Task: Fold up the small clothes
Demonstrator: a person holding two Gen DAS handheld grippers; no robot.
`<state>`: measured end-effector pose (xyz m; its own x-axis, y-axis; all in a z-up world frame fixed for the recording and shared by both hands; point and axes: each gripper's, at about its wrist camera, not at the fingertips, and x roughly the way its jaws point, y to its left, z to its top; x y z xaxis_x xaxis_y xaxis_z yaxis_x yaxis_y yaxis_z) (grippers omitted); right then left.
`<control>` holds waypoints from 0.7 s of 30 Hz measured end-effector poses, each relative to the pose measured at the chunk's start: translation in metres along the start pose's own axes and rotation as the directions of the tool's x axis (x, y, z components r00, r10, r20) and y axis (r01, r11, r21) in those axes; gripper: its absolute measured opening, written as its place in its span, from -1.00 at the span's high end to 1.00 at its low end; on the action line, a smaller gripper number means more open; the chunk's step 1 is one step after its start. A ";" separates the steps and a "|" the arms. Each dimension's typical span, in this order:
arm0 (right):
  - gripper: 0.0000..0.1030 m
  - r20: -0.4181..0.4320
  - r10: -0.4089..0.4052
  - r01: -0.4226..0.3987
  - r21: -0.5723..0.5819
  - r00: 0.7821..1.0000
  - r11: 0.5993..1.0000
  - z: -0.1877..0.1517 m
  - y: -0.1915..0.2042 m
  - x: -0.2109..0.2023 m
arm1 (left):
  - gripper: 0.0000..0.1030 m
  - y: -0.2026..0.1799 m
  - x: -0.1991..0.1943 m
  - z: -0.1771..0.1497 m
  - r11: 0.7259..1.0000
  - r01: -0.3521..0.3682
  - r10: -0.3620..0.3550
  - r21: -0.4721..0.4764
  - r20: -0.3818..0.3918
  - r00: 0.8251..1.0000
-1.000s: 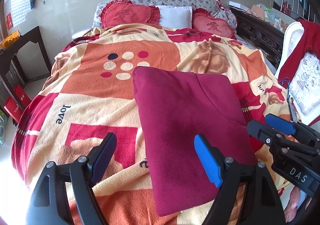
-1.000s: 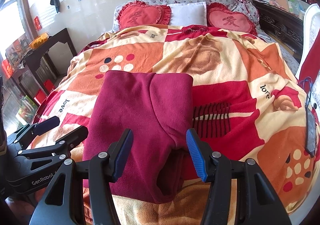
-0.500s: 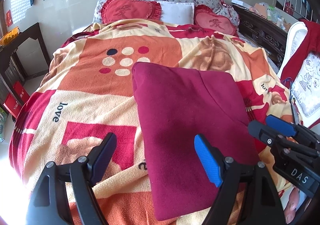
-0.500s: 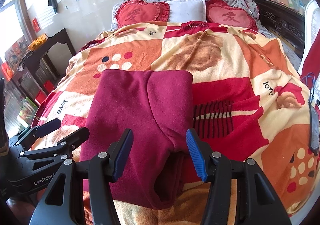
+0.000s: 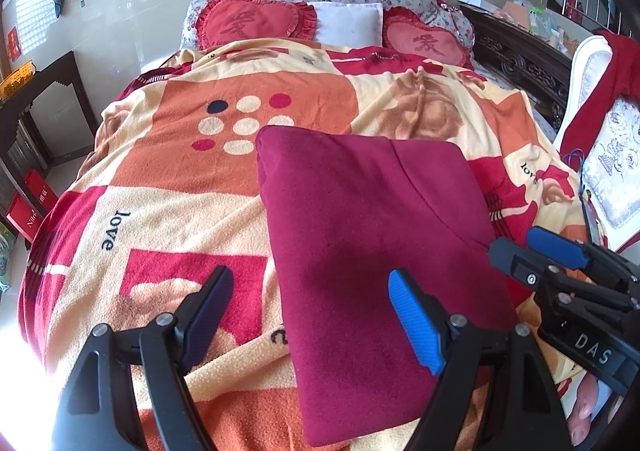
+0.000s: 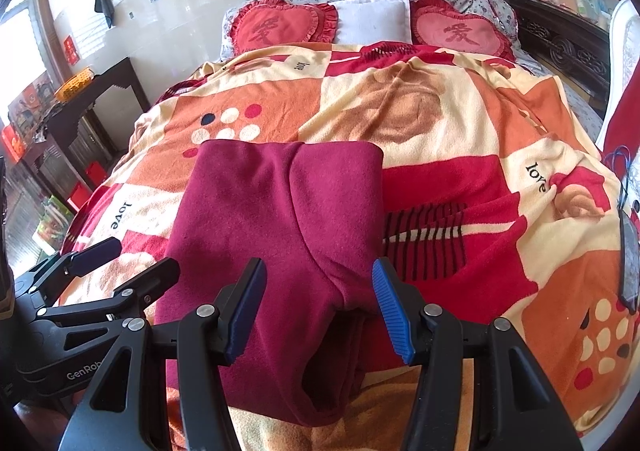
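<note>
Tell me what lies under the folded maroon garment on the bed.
The maroon garment lies on the patterned fleece blanket. The blanket's print directly beneath it is covered and cannot be seen.

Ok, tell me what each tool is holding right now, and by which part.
Nothing is held. The left tool and the right tool both hang open above the folded maroon garment, which lies flat on the blanket.

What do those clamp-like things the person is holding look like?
Each tool is a black plastic frame of struts joined by silver rivets, ending in two fingers faced with ribbed blue pads. The left tool carries white lettering reading "GenRob" on its body, and the right tool reads "DAS". No cables or sleeves show.
</note>
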<state>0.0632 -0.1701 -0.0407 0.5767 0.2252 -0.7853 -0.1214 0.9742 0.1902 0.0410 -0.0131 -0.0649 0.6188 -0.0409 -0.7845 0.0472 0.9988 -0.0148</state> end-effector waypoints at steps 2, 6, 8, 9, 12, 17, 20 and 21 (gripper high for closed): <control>0.25 -0.003 0.005 -0.005 0.006 1.000 1.000 0.000 -0.002 0.002 | -0.62 0.000 0.001 0.000 1.000 -0.001 0.001 -0.001 0.002 1.000; 0.25 -0.013 0.004 -0.004 0.011 1.000 1.000 -0.002 -0.004 0.005 | -0.62 0.001 0.003 0.000 1.000 -0.001 0.001 0.005 -0.005 1.000; 0.25 -0.015 0.004 -0.004 0.010 1.000 1.000 -0.002 -0.003 0.006 | -0.62 0.001 0.003 0.000 1.000 -0.002 0.002 0.005 -0.002 1.000; 0.25 -0.013 0.004 -0.004 0.008 1.000 1.000 -0.002 -0.003 0.006 | -0.62 0.001 0.004 0.000 1.000 -0.002 0.002 0.005 -0.003 1.000; 0.25 -0.016 0.008 -0.008 0.007 1.000 1.000 -0.002 -0.003 0.007 | -0.62 0.000 0.004 0.000 1.000 -0.002 0.002 0.007 -0.002 1.000; 0.25 -0.018 0.009 -0.009 0.007 1.000 1.000 -0.002 -0.002 0.008 | -0.62 0.000 0.005 0.000 1.000 -0.001 0.001 0.006 -0.005 1.000; 0.25 -0.025 0.009 -0.009 0.011 1.000 1.000 -0.001 -0.002 0.010 | -0.62 0.000 0.007 0.001 1.000 0.003 -0.003 0.010 -0.006 1.000; 0.25 -0.026 0.009 -0.009 0.012 1.000 1.000 -0.001 -0.002 0.011 | -0.62 -0.001 0.008 0.002 1.000 0.001 -0.001 0.014 0.001 1.000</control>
<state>0.0688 -0.1695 -0.0503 0.5542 0.2343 -0.7988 -0.1166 0.9720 0.2042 0.0473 -0.0143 -0.0697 0.6199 -0.0418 -0.7836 0.0588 0.9982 -0.0067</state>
